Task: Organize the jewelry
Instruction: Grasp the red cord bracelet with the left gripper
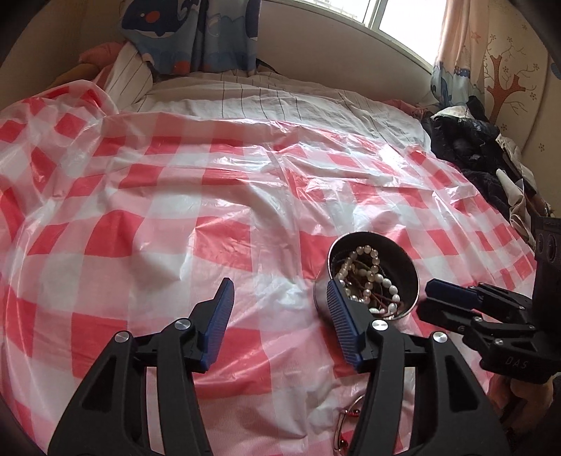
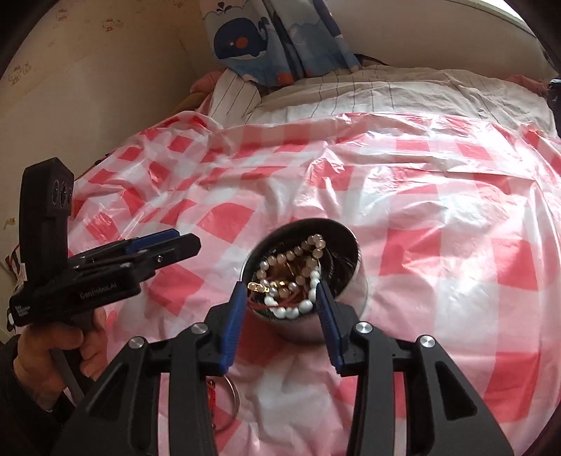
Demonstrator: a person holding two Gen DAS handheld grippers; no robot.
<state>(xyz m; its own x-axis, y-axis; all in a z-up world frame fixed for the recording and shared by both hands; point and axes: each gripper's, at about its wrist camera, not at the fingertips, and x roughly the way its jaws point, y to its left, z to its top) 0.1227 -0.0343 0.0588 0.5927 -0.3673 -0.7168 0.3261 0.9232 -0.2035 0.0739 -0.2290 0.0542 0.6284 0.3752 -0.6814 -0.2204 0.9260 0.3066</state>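
Beside tin (image 2: 345,280): bangle (image 2: 233,394) (half under right claw (image 2: 280,298)).

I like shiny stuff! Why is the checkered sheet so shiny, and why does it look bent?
Left wrist view: window daylight glares white off the crinkly plastic sheet. Right wrist view: same glare on the sheet; the fisheye lens bulges the checks and darkens the corners.

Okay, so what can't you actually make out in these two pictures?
- Tin: the bottom layer is buried under the bead strands in both views.
- Ring-shaped piece: in the left wrist view the left gripper covers most of it; in the right wrist view the right gripper does.
- The tangled beads: how many separate pieces, too knotted to tell.
- Dark pile: cut off at the right edge.
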